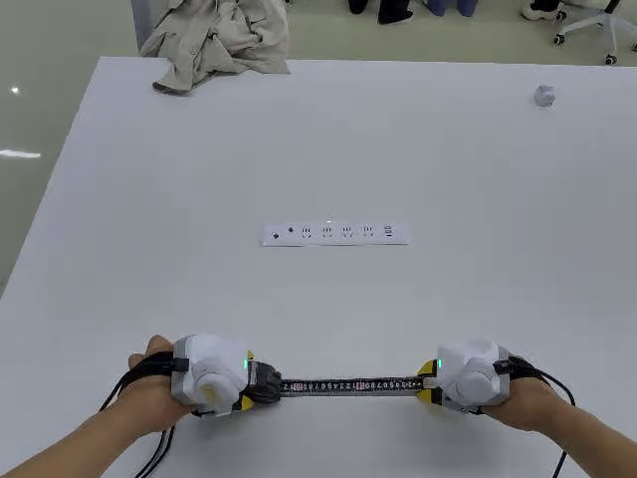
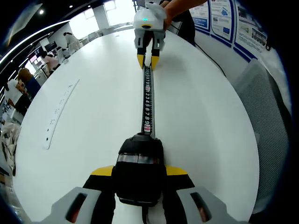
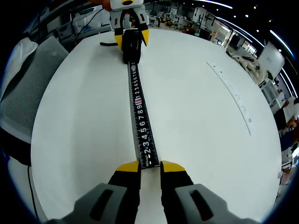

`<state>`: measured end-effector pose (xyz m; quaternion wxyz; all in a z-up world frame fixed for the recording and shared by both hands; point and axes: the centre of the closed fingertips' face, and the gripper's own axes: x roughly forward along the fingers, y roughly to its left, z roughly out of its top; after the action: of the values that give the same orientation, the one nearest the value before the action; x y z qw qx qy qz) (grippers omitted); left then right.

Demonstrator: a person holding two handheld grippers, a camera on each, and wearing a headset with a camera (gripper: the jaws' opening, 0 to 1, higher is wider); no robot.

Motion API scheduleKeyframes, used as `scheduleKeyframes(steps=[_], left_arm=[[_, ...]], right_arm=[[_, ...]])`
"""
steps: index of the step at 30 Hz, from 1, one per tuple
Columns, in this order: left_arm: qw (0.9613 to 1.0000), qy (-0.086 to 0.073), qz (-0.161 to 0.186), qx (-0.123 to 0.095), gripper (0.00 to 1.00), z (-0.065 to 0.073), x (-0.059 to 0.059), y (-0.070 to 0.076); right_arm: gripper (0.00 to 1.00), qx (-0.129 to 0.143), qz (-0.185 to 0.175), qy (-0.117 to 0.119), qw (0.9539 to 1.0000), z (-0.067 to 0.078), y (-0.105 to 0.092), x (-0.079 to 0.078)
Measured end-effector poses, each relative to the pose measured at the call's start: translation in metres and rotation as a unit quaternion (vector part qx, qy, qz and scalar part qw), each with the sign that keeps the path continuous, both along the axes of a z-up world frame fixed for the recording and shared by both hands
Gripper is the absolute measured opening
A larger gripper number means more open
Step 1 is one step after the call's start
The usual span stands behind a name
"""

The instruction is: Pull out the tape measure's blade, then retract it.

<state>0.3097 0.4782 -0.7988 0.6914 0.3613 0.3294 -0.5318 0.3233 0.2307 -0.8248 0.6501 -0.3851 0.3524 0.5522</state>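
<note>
The black tape measure case (image 2: pixel 139 169) sits between the yellow-tipped jaws of my left gripper (image 2: pixel 139 171), which is shut on it. Its numbered blade (image 2: pixel 147 100) runs straight across the white table (image 1: pixel 328 149) to my right gripper (image 3: pixel 150 165), shut on the blade's end. In the head view the left gripper (image 1: pixel 249 383) and the case (image 1: pixel 264 382) are near the front edge at left, the right gripper (image 1: pixel 428 383) at right, with the blade (image 1: pixel 348 385) stretched flat between them. In the right gripper view the case (image 3: pixel 131 46) is at the far end of the blade (image 3: pixel 140 116).
A white power strip (image 1: pixel 334 234) lies flat mid-table, beyond the blade. A crumpled beige garment (image 1: pixel 214 40) rests on the far left edge and a small white object (image 1: pixel 544 96) at the far right. Cables trail from both grippers toward the person.
</note>
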Motion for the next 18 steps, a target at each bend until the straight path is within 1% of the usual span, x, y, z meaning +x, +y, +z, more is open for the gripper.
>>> scheduleKeyframes(steps=[2, 5, 9, 10, 12, 13, 15, 18], left_arm=[[0.9999, 0.005, 0.011, -0.01, 0.37, 0.0019, 0.0011, -0.0022], [0.9999, -0.001, 0.012, -0.009, 0.39, 0.0035, 0.0027, -0.0037], [0.9999, 0.002, 0.013, -0.007, 0.39, 0.003, 0.0008, -0.0045], [0.9998, 0.002, 0.015, -0.01, 0.4, 0.0026, 0.0011, -0.0046], [0.9998, -0.001, 0.021, -0.008, 0.41, 0.0034, 0.0024, -0.0023], [0.9997, -0.001, 0.021, -0.011, 0.42, 0.0046, 0.0025, -0.0019], [0.9996, 0.002, 0.027, -0.013, 0.43, 0.0053, 0.0019, -0.001], [0.9992, -0.001, 0.037, -0.013, 0.47, 0.0057, 0.0026, 0.0031]], right_arm=[[0.16, 0.0, 0.001, -0.001, 1.0, -0.0001, -0.0001, 0.0001], [0.16, -0.001, 0.001, -0.002, 1.0, 0.0002, -0.0001, 0.0004], [0.16, 0.002, -0.007, -0.001, 1.0, 0.0006, 0.0, 0.0004], [0.17, 0.003, -0.006, -0.002, 1.0, 0.0004, -0.0001, 0.0004], [0.17, 0.003, -0.009, -0.001, 1.0, 0.0009, -0.0002, 0.0008], [0.18, 0.003, -0.01, -0.003, 0.9999, 0.0013, -0.0001, 0.0014], [0.19, 0.002, -0.012, -0.003, 0.9999, 0.0007, -0.0002, 0.0023], [0.21, 0.0, -0.015, -0.005, 0.9999, 0.0002, -0.0005, 0.0035]])
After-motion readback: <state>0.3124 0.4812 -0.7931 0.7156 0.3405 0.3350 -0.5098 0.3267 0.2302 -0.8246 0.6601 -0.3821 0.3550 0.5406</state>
